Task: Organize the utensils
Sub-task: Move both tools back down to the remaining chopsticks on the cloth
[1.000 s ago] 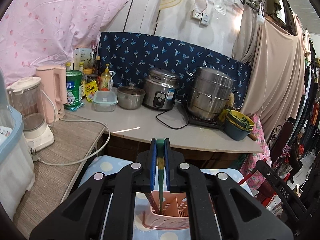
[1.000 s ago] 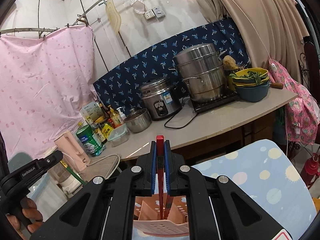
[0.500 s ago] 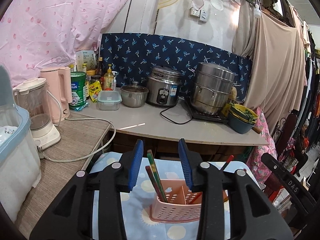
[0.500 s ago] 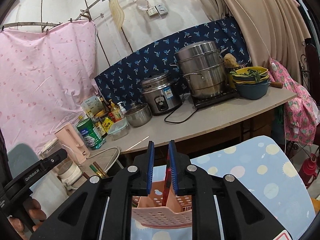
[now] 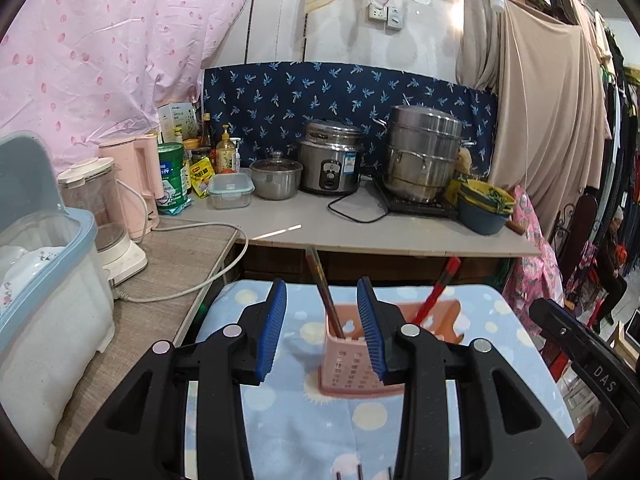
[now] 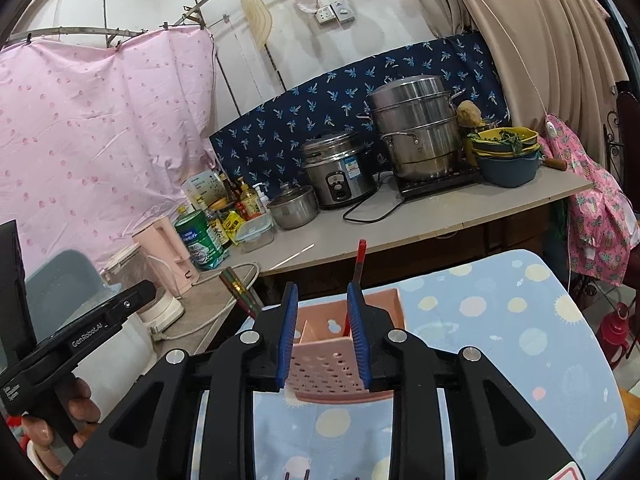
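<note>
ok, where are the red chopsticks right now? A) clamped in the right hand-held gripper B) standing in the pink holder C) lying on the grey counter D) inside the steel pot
B: the red chopsticks stand in the pink holder, leaning free; the right hand-held gripper is opening, its pads clear of them.

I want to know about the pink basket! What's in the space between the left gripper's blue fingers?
In the left wrist view, between the left gripper's blue fingers stand the dark chopsticks, untouched, in the pink basket.
</note>
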The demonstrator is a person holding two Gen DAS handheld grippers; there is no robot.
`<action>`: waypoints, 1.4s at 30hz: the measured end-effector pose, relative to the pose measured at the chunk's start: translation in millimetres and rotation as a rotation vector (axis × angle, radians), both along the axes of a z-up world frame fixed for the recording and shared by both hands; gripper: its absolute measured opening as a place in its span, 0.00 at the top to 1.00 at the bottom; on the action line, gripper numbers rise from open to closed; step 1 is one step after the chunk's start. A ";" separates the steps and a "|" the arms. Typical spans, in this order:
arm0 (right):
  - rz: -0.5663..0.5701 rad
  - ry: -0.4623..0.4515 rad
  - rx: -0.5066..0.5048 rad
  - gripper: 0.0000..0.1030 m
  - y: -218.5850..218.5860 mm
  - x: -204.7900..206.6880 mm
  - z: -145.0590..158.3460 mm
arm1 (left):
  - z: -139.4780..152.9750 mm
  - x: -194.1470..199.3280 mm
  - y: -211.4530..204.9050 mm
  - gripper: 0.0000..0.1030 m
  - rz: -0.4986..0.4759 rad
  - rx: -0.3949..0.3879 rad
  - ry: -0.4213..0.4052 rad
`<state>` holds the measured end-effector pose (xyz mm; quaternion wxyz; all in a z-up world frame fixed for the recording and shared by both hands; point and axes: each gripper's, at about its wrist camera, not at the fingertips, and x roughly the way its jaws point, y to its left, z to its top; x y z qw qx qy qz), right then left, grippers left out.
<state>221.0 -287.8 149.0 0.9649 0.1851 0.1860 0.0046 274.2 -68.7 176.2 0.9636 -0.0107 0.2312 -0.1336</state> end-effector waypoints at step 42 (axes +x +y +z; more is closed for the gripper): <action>0.052 0.314 -0.169 0.70 104.7 -200.0 -149.3 | -167.6 -181.3 52.1 0.65 -0.052 0.087 0.338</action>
